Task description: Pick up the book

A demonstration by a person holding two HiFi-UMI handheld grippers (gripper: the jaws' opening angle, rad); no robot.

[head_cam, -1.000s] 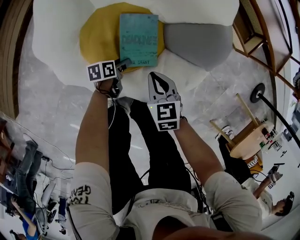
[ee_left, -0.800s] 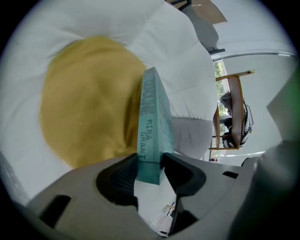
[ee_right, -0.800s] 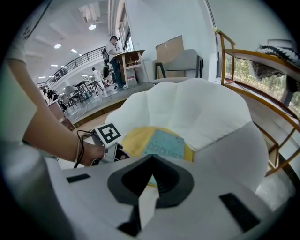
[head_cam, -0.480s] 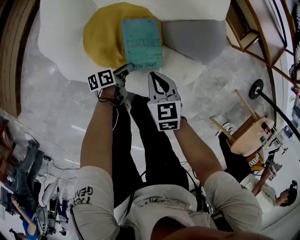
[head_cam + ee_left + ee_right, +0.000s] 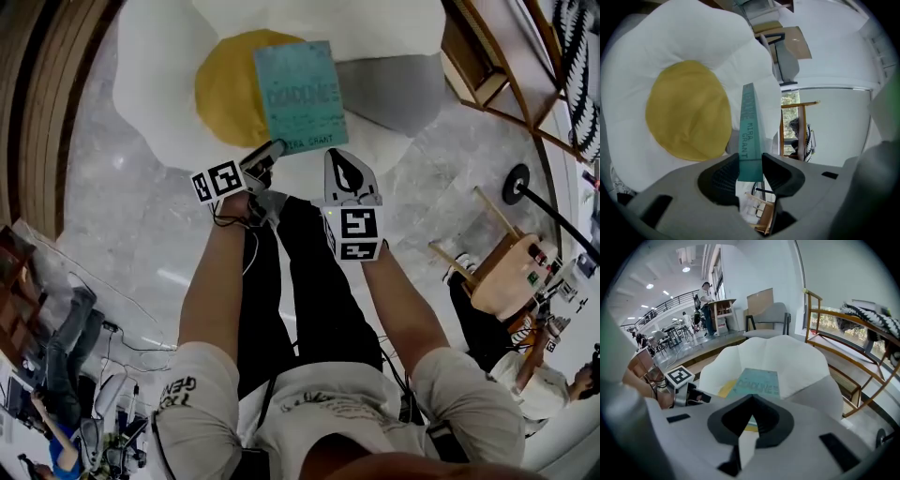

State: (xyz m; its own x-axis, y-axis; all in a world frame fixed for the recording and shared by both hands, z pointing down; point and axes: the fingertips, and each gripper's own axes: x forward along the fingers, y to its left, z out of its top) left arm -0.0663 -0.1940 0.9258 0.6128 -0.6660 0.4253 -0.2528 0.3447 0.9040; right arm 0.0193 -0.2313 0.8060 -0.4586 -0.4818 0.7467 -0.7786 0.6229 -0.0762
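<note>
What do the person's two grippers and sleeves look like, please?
Both the left gripper and right gripper are grey with black ridged pads, each carrying a white cube of black square markers. A dark cable trails from the left one. The short sleeves are white; the left bears dark lettering.

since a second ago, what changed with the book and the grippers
The left gripper's jaws have just been closing and now clamp the book at its spine. It has lifted the book off the egg-shaped cushion, where it lay flat before. The right gripper stays shut and empty beside it, and the cushion has not moved.
</note>
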